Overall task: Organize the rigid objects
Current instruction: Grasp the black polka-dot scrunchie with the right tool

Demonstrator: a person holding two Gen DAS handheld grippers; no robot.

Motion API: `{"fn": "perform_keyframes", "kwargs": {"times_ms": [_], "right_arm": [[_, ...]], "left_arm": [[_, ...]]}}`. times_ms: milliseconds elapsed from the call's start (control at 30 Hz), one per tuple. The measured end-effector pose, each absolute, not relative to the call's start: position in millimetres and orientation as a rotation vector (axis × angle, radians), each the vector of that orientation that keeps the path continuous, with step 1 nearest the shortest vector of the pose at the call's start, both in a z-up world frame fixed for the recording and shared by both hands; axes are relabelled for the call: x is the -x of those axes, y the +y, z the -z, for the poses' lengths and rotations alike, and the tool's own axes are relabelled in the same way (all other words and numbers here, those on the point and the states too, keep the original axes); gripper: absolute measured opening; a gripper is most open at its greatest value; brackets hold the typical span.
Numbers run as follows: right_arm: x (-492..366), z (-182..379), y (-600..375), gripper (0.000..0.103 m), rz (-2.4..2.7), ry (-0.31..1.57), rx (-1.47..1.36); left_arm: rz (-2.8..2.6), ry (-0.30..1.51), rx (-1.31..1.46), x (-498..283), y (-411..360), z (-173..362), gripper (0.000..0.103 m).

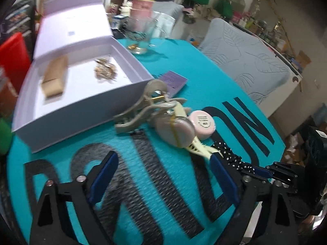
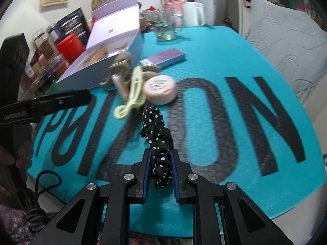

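Two close wrist fisheyes angled down over the teal mat [image 1: 175, 65] — shared clutter: pink tin [image 1: 203, 124], open box [image 2: 114, 47].

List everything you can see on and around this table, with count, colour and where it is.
box: one, white, lid open, table's left.
scrunchie: one, black with white dots, in the right gripper.
hair clips: two, beige and pale yellow, beside the box.
round tin: one, pink, next to the clips.
flat pack: one, purple, behind the clips.
glass mug: one, clear, far edge.
left gripper: open, empty.
right gripper: shut on the scrunchie.
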State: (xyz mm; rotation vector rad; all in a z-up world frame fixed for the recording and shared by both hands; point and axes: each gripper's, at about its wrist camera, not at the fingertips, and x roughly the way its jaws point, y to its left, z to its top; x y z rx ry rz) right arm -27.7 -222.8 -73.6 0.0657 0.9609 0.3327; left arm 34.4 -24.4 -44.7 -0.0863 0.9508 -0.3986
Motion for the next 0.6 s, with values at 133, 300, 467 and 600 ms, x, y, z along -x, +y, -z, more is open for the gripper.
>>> {"fn": "perform_keyframes", "kwargs": {"times_ms": [133, 300, 467, 600], "right_arm": [[24, 73, -228, 0.018, -0.326, 0.947, -0.034], [16, 75, -232, 0.018, -0.338, 0.95, -0.036], [8, 77, -232, 0.018, -0.352, 0.949, -0.028], [4, 78, -233, 0.018, -0.362, 0.949, -0.019]], "left_arm": [[0.446, 0.973, 0.107, -50, -36, 56, 0.084], [0.481, 1.0, 0.137, -67, -41, 67, 0.077], [0.547, 1.002, 0.141, -79, -45, 73, 0.077], [0.55, 0.978, 0.085, -83, -50, 74, 0.077]]}}
